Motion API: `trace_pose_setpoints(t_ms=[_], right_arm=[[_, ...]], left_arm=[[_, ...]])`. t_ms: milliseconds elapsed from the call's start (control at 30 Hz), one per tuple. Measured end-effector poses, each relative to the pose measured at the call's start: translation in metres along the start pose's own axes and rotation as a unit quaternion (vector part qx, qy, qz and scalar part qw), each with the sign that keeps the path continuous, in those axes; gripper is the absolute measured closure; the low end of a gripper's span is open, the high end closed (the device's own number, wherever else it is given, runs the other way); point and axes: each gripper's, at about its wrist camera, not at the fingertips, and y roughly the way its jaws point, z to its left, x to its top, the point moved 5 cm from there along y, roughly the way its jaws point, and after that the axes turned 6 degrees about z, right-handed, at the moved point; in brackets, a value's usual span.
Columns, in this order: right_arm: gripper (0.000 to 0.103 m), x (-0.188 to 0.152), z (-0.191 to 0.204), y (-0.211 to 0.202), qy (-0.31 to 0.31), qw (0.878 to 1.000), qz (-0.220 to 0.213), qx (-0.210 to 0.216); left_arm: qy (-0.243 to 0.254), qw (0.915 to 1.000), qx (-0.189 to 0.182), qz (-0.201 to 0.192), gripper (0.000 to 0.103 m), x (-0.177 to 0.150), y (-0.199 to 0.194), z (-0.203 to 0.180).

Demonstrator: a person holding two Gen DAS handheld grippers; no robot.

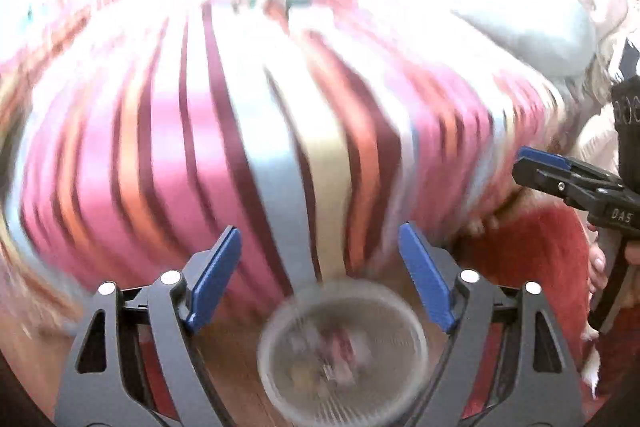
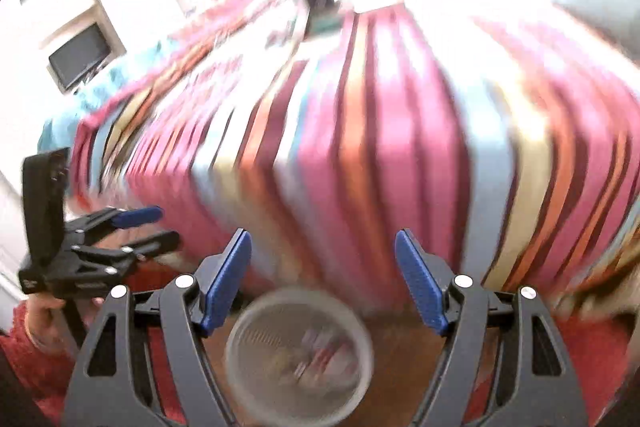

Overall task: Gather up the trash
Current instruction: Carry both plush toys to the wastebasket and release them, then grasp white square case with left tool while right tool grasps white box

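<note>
A: Nearest, just below the left claw (image 1: 320, 275), sits a round mesh bin (image 1: 344, 351) on the wooden floor (image 1: 236, 359). Blurred scraps (image 1: 332, 347) lie inside it.

B: The right claw (image 2: 323, 277) looks down on the same bin (image 2: 300, 355), slightly left of its centre line. Is either claw holding anything?

A: No. Both stand open, blue pads (image 1: 216, 275) apart, nothing between them. The trash seems already in the bin.

B: So one drop looks done, I'd judge, and the hunt for the next piece begins. What lies ahead?

A: A striped bedspread (image 1: 280, 131) fills everything beyond the claws. At its far end sit small blurred things; I can't tell whether they are trash.

B: The view is smeared. The next move calls for steadying, finding a scrap on the bed or floor, then bringing one open claw over it.
</note>
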Motion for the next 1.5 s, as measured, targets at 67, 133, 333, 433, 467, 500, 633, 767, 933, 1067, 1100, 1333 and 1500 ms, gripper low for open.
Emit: trace_pose_setpoints(t_ms=[67, 133, 333, 433, 467, 500, 633, 767, 933, 1067, 1100, 1333, 1500], right_arm=[[0.023, 0.034, -0.014, 0.008, 0.006, 0.999, -0.029, -0.016], [0.023, 0.066, -0.023, 0.023, 0.016, 0.999, -0.038, -0.014], [0.023, 0.164, -0.031, 0.089, -0.036, 0.996, -0.044, -0.075], [0.023, 0.203, -0.038, 0.131, -0.079, 0.992, -0.022, -0.093], [0.022, 0.215, -0.041, 0.147, -0.095, 0.991, -0.011, -0.098], [0.022, 0.222, -0.044, 0.157, -0.103, 0.989, -0.007, -0.104], [0.022, 0.238, -0.052, 0.182, -0.110, 0.990, 0.015, -0.084], [0.020, 0.253, -0.053, 0.196, -0.115, 0.990, 0.017, -0.081], [0.020, 0.260, -0.048, 0.212, -0.138, 0.986, 0.032, -0.088], [0.020, 0.265, -0.052, 0.225, -0.144, 0.982, 0.041, -0.115], [0.020, 0.265, -0.053, 0.228, -0.143, 0.982, 0.044, -0.117], [0.020, 0.269, -0.064, 0.238, -0.118, 0.987, 0.060, -0.088], [0.029, 0.264, -0.072, 0.228, -0.077, 0.993, 0.054, -0.076]], left_arm=[[0.002, 0.9993, 0.014, -0.035, 0.016, 0.036, 0.005, 0.000], [-0.004, 0.9983, 0.020, -0.055, 0.016, 0.073, 0.018, 0.000], [-0.014, 0.9991, 0.036, -0.016, 0.016, 0.163, 0.099, 0.000], [-0.030, 0.9992, 0.025, 0.010, 0.016, 0.184, 0.130, 0.005], [-0.036, 0.9989, 0.025, 0.016, 0.016, 0.187, 0.137, 0.007], [-0.041, 0.9985, 0.028, 0.021, 0.016, 0.192, 0.143, 0.010], [-0.041, 0.9976, 0.049, 0.026, 0.016, 0.205, 0.161, 0.015], [-0.029, 0.9968, 0.070, 0.028, 0.016, 0.213, 0.170, 0.011], [-0.029, 0.9957, 0.082, 0.034, 0.016, 0.220, 0.178, 0.010], [-0.032, 0.9951, 0.087, 0.035, 0.016, 0.226, 0.183, 0.013], [-0.032, 0.9950, 0.088, 0.036, 0.016, 0.226, 0.183, 0.013], [-0.033, 0.9957, 0.082, 0.026, 0.035, 0.225, 0.179, 0.013], [-0.053, 0.9973, 0.049, 0.010, 0.042, 0.225, 0.174, 0.019]])
